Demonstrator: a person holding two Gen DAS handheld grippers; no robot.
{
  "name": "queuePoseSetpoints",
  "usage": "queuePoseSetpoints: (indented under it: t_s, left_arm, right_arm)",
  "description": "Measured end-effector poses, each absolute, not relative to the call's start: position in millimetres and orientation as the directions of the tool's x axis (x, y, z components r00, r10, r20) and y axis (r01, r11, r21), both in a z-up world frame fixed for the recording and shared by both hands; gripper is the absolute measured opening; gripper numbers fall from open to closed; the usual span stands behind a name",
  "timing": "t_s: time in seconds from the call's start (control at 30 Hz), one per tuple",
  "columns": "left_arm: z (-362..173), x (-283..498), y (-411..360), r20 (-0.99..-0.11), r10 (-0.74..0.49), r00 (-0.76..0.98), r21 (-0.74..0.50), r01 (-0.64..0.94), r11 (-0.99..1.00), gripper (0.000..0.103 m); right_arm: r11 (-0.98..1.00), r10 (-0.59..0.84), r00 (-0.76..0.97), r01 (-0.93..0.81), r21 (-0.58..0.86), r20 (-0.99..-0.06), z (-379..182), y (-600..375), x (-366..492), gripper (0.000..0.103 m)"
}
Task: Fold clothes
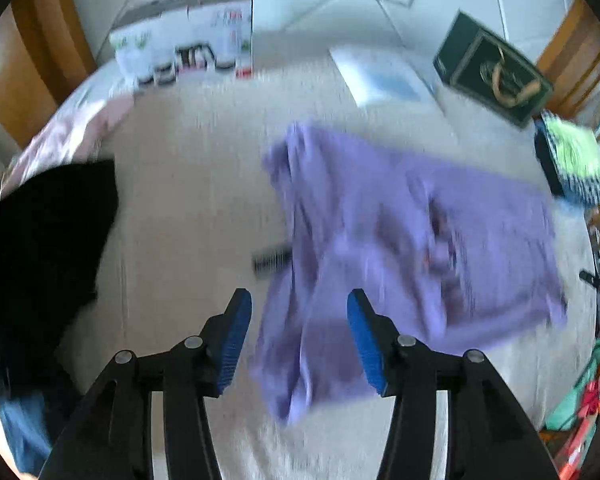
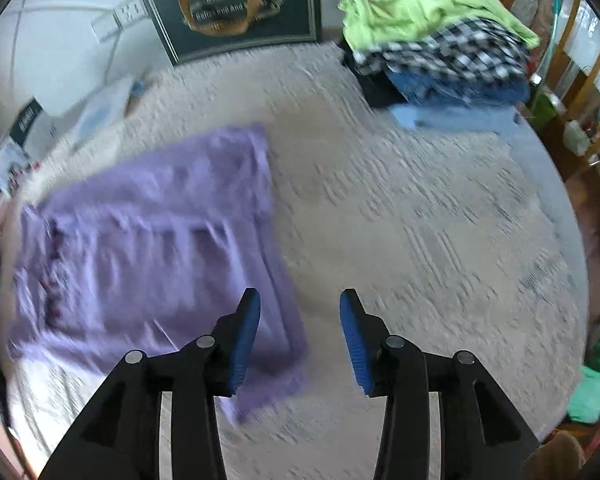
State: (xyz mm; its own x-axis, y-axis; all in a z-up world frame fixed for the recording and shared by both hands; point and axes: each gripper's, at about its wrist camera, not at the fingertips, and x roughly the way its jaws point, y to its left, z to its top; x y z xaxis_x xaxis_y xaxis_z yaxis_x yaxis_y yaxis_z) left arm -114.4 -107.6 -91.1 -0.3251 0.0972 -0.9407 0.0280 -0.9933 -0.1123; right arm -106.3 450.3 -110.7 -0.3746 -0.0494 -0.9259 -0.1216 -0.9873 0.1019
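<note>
**Both grippers spread wide above a purple garment on the bed**

The left gripper (image 1: pixel 299 338) hangs over the near left part of the purple garment (image 1: pixel 400 248), its blue-padded fingers (image 1: pixel 236 340) spread apart and empty. The garment lies partly flattened on the pale textured bedspread (image 1: pixel 188 184), with a rumpled, bunched strip running down its left side towards the gripper; both views are blurred, so finer folds cannot be made out. A small dark object (image 1: pixel 271 261) pokes out from under the garment's left edge; what it is cannot be told. A black garment (image 1: pixel 44 248) lies at the left of the bed.

The right gripper (image 2: pixel 300 340) is likewise released and holds nothing. Its left finger (image 2: pixel 244 344) sits above the garment's near right corner, while the other finger is over bare bedspread (image 2: pixel 420 220). In this view the purple garment (image 2: pixel 148 248) spreads out to the left. At the far right of the bed stands a pile of folded clothes (image 2: pixel 440 60): a lime-green piece on top, a black-and-white checked one beneath, then blue ones. A dark green gift bag (image 2: pixel 236 12) with tan handles leans against the far wall, and a printed white box (image 1: pixel 188 36) stands at the far left
</note>
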Motion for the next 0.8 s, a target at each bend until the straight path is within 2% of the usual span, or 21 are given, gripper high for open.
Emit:
queuePoseSetpoints:
  t_s: [0.13, 0.3, 0.57, 0.6, 0.67, 0.77, 0.8]
  left_arm:
    - [-86.9, -124.5, -89.1, -0.931, 0.109, -0.347, -0.122, 0.016, -0.992, 0.051]
    - [-93.2, -121.1, -74.5, -0.947, 0.087, -0.310, -0.087, -0.016, -0.996, 0.051]
    - [-141.1, -68.1, -75.1, -0.976, 0.104, -0.193, -0.105, -0.007, -0.994, 0.051]
    - [-145.2, -64.9, -74.0, -0.977, 0.103, -0.185, -0.104, -0.004, -0.995, 0.051]
    - [-153.0, -59.5, -71.7, -0.980, 0.098, -0.171, -0.100, 0.003, -0.995, 0.051]
    - [-158.4, -52.7, -65.4, -0.980, 0.101, -0.174, -0.102, -0.005, -0.995, 0.048]
    - [-161.4, -51.5, -62.7, -0.982, 0.092, -0.167, -0.091, -0.011, -0.996, 0.041]
  right_arm:
    - [-0.987, -0.048, -0.370, -0.124, 0.100, -0.928, -103.0, 438.6, -112.4, 0.042]
    - [-0.995, -0.045, -0.317, -0.071, 0.071, -0.947, -117.6, 423.7, -77.9, 0.043]
    - [-0.983, -0.135, -0.263, -0.082, 0.161, -0.955, -147.7, 415.9, -30.6, 0.044]
    - [-0.980, -0.149, -0.272, -0.085, 0.177, -0.951, -148.8, 413.9, -29.4, 0.047]
    - [-0.976, -0.166, -0.262, -0.093, 0.196, -0.951, -154.7, 408.4, -30.4, 0.062]
    - [-0.980, -0.166, -0.249, -0.065, 0.187, -0.954, -162.5, 395.8, -33.1, 0.060]
    - [-0.983, -0.153, -0.243, -0.060, 0.172, -0.958, -163.8, 394.3, -35.7, 0.052]
